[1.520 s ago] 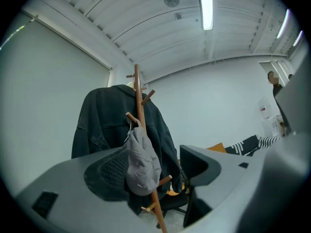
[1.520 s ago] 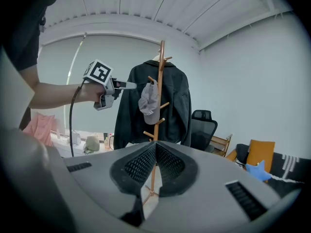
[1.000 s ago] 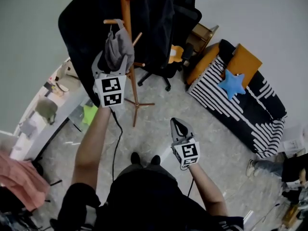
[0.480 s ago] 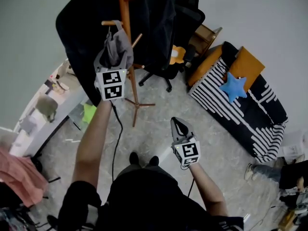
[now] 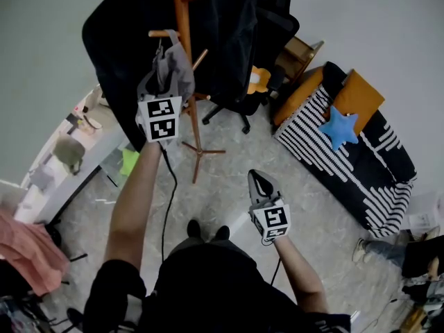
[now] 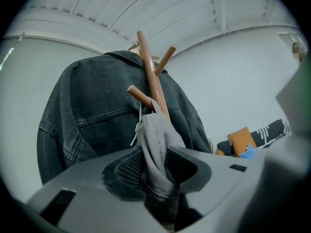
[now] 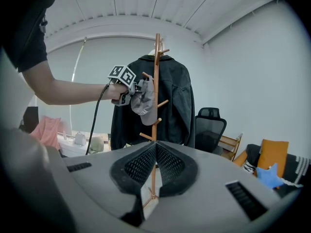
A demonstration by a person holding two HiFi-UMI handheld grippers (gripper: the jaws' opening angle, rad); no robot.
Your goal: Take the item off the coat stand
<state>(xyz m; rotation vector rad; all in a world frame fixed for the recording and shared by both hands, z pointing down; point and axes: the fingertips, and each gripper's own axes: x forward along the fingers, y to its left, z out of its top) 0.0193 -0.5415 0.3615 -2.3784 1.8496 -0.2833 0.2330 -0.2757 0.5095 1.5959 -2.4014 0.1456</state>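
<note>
A grey cap [image 5: 173, 66] hangs from a peg of the wooden coat stand [image 5: 183, 19]. My left gripper [image 5: 165, 83] is raised to it, and its jaws are closing with the cap between them. In the left gripper view the cap's fabric [image 6: 156, 147] is squeezed between both pads of the left gripper [image 6: 154, 174], just below the stand's pole [image 6: 150, 81]. My right gripper [image 5: 260, 180] hangs low and apart, shut with nothing in it. The right gripper view shows the right gripper [image 7: 155, 152], and beyond it the cap [image 7: 145, 102] and the stand [image 7: 156, 72].
A black denim jacket [image 5: 222, 33] hangs on the stand behind the cap. A black office chair [image 5: 270, 26] is beyond it. A striped sofa [image 5: 347, 161] with an orange cushion [image 5: 357, 94] and a blue star [image 5: 340, 127] is at right. A white table [image 5: 62, 179] is at left.
My left gripper has moved up a little onto the cap and its jaws have come in around the fabric. The right gripper has stayed where it was.
</note>
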